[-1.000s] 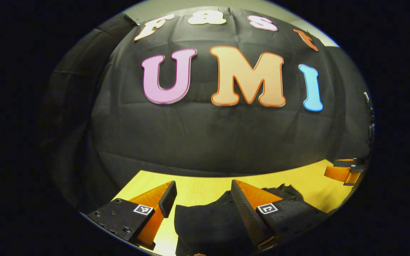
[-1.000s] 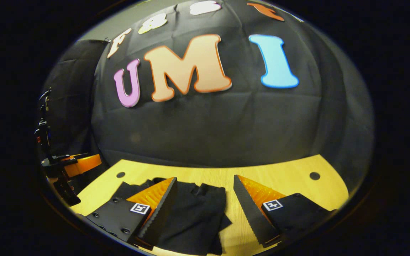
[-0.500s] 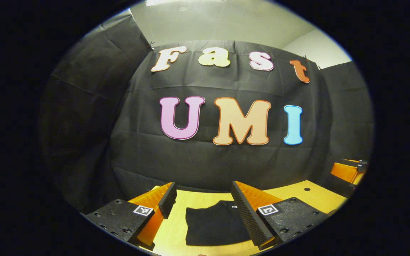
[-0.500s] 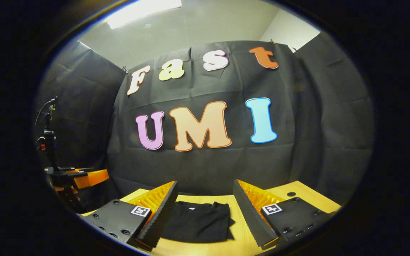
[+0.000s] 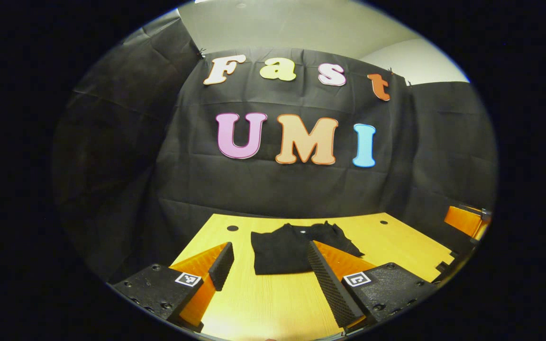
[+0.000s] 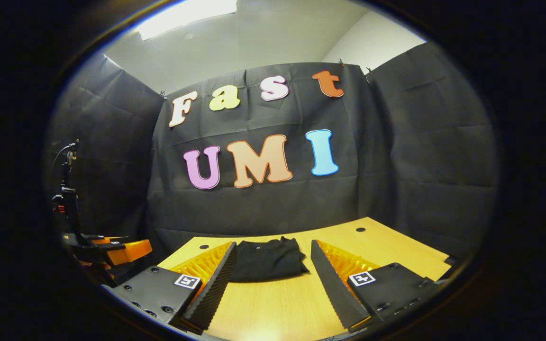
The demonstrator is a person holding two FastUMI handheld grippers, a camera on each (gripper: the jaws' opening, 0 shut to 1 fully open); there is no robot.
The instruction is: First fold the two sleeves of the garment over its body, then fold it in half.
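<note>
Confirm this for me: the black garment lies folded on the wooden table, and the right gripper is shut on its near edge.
Not quite. The black garment does lie folded on the wooden table, but the right gripper is not shut on it. The right gripper view shows it open, held back from the garment, with bare table between its fingers.

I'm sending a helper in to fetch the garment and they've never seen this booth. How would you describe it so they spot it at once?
Start at the wooden table in front of the black cloth wall. On its far half, near the wall, lies the garment, a flat folded bundle. It is black against the pale wood, and it is soft cloth, unlike the left gripper and right gripper.
</note>
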